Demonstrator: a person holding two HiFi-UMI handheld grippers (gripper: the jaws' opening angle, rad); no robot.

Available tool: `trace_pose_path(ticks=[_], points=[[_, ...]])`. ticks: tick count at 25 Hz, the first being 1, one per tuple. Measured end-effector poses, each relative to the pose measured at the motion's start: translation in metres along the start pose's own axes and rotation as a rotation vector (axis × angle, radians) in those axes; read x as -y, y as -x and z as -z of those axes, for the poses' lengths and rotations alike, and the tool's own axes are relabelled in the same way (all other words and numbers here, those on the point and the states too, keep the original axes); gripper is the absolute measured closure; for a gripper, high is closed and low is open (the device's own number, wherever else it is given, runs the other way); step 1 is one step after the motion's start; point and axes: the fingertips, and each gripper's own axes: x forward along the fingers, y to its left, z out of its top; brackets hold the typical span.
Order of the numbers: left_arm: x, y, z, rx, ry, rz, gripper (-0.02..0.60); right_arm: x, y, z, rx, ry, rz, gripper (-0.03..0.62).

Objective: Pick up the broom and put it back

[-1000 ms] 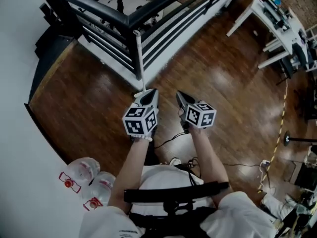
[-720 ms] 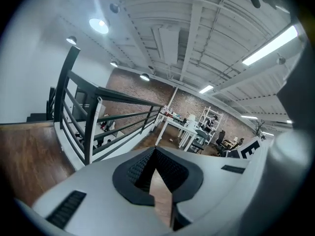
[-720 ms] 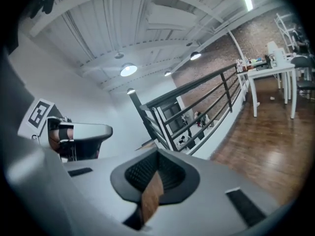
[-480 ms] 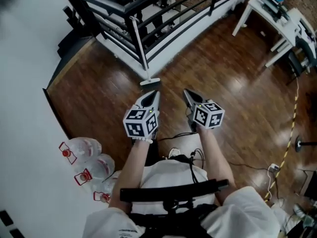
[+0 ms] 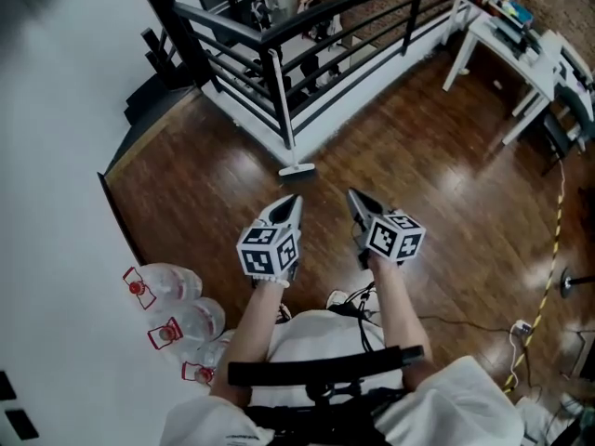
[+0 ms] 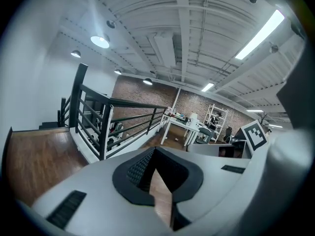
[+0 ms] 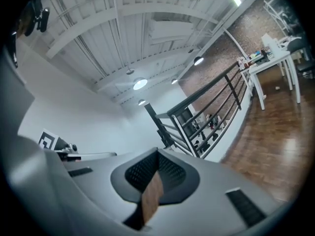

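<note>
The broom [image 5: 284, 117] has a white handle that leans upright against the black railing [image 5: 372, 3]. Its flat head [image 5: 297, 168] rests on the wooden floor. My left gripper [image 5: 294, 199] is held in the air a short way on the near side of the broom head, shut with nothing in it. Beside it to the right, my right gripper [image 5: 353, 194] is also shut and empty. In the left gripper view the left gripper [image 6: 155, 149] has its jaws together, the railing [image 6: 106, 127] ahead to its left. The right gripper [image 7: 157, 152] points past the railing [image 7: 206, 112] as the right gripper view has it.
Several large clear water bottles [image 5: 172, 286] with red caps stand by the white wall at lower left. A white table [image 5: 521, 54] stands at upper right. A yellow cord [image 5: 550, 240] and black cables [image 5: 465, 321] lie on the floor at the right. A dark step [image 5: 153, 96] sits left of the railing.
Both grippers have drawn back from the railing together. The left gripper's tip was right by the broom's foot; now the broom head shows apart from it.
</note>
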Motion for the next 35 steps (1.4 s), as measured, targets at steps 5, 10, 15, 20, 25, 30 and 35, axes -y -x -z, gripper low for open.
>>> trace_pose_path(ticks=[5, 10, 15, 20, 25, 30, 35], points=[[-0.014, 0.023, 0.002, 0.0, 0.007, 0.028, 0.588, -0.041, 0.005, 0.012, 0.013, -0.014, -0.022, 0.589], [-0.017, 0.037, -0.004, 0.015, 0.016, 0.066, 0.588, -0.062, 0.014, 0.02, 0.004, 0.076, 0.047, 0.589], [-0.014, 0.046, -0.013, 0.032, 0.014, 0.103, 0.588, -0.072, 0.022, 0.013, 0.012, 0.147, 0.12, 0.589], [-0.011, 0.052, -0.011, 0.03, 0.012, 0.129, 0.588, -0.078, 0.026, 0.018, 0.013, 0.153, 0.141, 0.589], [-0.011, 0.054, -0.013, 0.029, 0.005, 0.139, 0.588, -0.076, 0.027, 0.02, 0.019, 0.137, 0.148, 0.589], [-0.013, 0.052, -0.015, 0.034, 0.004, 0.141, 0.588, -0.077, 0.025, 0.016, 0.02, 0.146, 0.148, 0.589], [-0.013, 0.055, -0.017, 0.039, 0.005, 0.142, 0.588, -0.079, 0.026, 0.016, 0.023, 0.148, 0.15, 0.589]])
